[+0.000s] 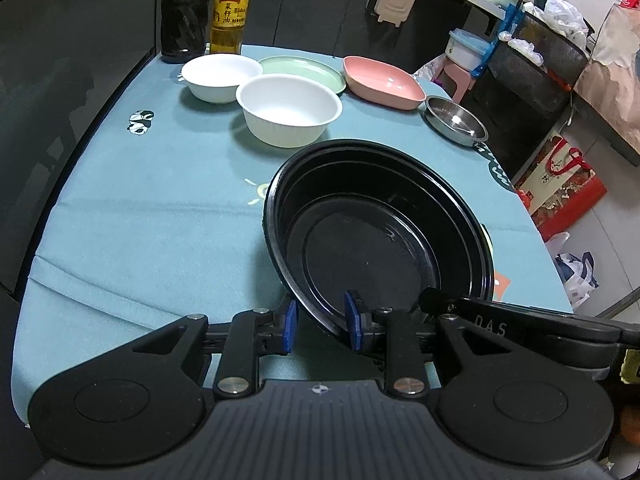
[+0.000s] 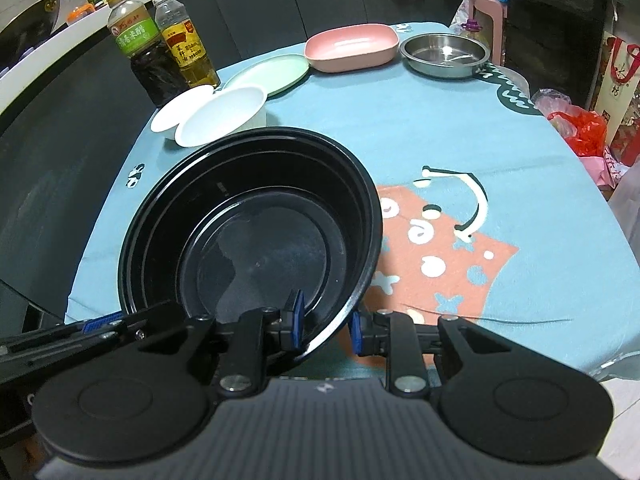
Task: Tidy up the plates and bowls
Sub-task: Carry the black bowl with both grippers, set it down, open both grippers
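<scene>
Left wrist view: left gripper (image 1: 322,326) narrowly parted, blue pads straddling the near rim of the black bowl (image 1: 376,236), one pad outside the wall and one inside; apparently gripping it, though actual pad contact hard to confirm at this angle. Bowl tilted, over the teal tablecloth (image 1: 140,216). Beyond it, two white bowls (image 1: 289,109), a green plate (image 1: 316,70), a pink dish (image 1: 382,80), a steel dish (image 1: 456,120). Vinegar bottle (image 1: 186,16) and oil bottle (image 1: 232,12) at the far edge.

Right wrist view: right gripper (image 2: 326,330) likewise slightly apart, straddling the same bowl's (image 2: 252,216) rim from the opposite side. Left gripper's finger (image 2: 96,326) reaching in at lower left. Pink dish (image 2: 352,48) and steel dish (image 2: 444,54) side by side at the far end.
</scene>
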`<state>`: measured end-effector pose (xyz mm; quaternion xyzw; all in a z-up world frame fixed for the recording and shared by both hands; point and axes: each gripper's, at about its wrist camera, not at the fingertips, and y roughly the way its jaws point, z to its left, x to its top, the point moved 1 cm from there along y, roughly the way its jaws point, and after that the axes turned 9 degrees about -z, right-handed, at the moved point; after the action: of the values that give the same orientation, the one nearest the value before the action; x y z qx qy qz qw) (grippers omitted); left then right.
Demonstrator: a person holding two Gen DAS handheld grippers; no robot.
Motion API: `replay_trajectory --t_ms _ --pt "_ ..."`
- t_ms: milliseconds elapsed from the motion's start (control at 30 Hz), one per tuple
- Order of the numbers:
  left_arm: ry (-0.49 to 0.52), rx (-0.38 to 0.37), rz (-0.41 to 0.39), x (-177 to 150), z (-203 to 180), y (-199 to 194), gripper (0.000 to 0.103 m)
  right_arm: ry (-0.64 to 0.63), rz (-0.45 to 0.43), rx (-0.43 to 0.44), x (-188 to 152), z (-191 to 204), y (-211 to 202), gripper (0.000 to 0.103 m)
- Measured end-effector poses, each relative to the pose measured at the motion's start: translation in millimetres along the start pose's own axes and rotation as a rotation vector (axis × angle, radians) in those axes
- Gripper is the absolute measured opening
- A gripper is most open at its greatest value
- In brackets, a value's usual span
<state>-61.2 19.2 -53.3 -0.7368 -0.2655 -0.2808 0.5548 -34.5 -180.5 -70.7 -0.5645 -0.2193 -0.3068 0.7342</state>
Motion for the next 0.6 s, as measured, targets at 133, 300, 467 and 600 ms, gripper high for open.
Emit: replay_trajectory --t_ms 133,300,467,600 --pt "-0.007 0.000 0.007 -1 2 2 0.024 0.002 0.001 -0.002 -1 1 1 0.027" --pt "-0.022 0.000 0.023 -2 7 6 0.024 0.003 0.008 -0.005 -2 3 4 0.027" --pt "-0.038 -0.001 0.038 -1 11 12 0.024 -0.002 0.013 -0.008 -2 5 7 0.027" --pt "-0.039 -0.002 0.045 -1 12 13 0.024 0.000 0.026 -0.006 -3 4 10 0.027"
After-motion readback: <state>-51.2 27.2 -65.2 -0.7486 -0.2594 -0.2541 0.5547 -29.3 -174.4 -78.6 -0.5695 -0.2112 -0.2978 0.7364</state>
